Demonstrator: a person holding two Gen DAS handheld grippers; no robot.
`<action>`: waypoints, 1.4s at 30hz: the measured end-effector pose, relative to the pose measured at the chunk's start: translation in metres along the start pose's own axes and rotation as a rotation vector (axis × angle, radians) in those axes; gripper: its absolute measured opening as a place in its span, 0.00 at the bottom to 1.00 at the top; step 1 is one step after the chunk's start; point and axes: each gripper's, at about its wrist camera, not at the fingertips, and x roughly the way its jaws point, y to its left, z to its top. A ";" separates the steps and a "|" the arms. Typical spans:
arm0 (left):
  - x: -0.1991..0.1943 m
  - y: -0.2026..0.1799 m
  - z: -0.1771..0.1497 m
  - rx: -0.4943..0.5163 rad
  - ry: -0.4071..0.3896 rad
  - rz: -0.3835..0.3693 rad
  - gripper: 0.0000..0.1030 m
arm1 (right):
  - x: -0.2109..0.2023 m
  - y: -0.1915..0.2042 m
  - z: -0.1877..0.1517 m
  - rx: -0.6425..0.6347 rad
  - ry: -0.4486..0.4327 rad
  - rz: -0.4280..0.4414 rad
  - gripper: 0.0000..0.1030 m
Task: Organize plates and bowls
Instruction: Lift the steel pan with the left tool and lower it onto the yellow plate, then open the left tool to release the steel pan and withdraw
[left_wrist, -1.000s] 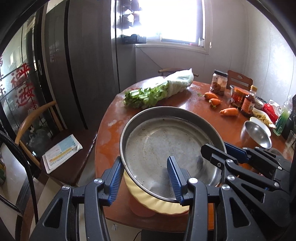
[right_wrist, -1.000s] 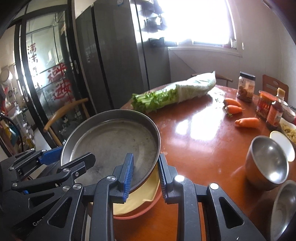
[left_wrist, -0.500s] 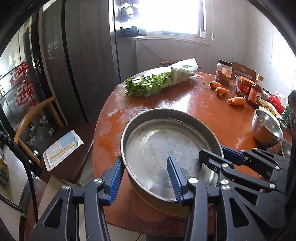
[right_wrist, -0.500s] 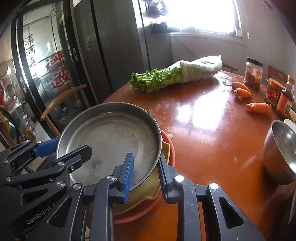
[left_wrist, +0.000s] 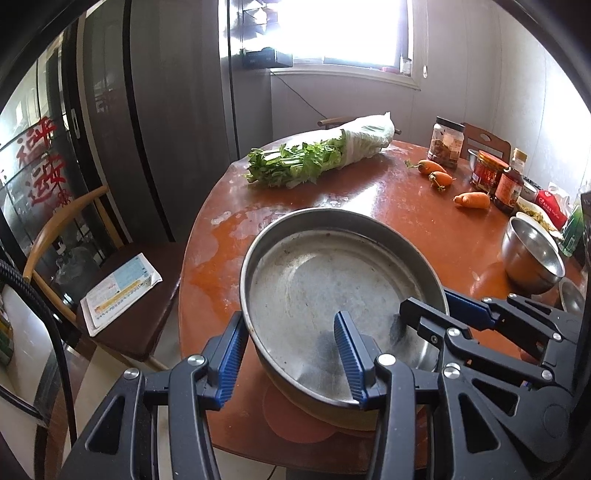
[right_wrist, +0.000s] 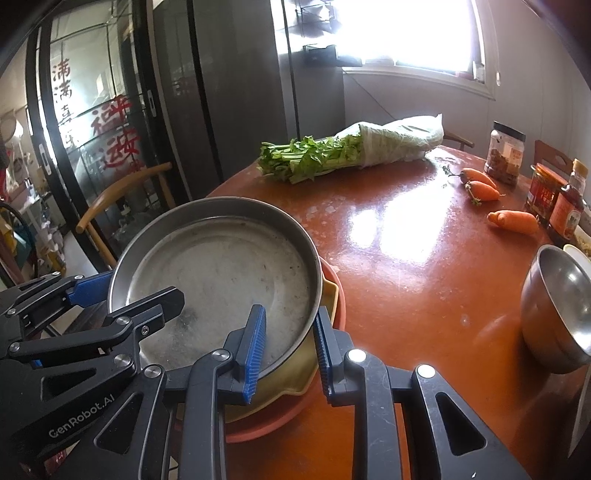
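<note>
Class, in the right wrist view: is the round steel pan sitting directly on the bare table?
No, the round steel pan rests on a yellow dish.

Bright window (left_wrist: 354, 33) (chair (left_wrist: 74, 236) beside)

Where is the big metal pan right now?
The metal pan sits on a yellow dish at the table's near edge, gripped by both grippers.

Grey steel pan (right_wrist: 221, 273) over yellow dish (right_wrist: 295, 376), salmon plate (right_wrist: 273, 424)
</note>
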 end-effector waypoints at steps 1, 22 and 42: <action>0.000 0.000 0.000 -0.002 0.003 0.001 0.47 | -0.001 -0.001 0.000 0.003 0.001 0.004 0.26; -0.015 -0.009 0.008 -0.021 -0.030 0.020 0.54 | -0.031 -0.020 0.004 0.037 -0.050 -0.029 0.50; -0.062 -0.067 0.020 0.033 -0.106 0.004 0.61 | -0.111 -0.066 -0.002 0.083 -0.139 -0.071 0.62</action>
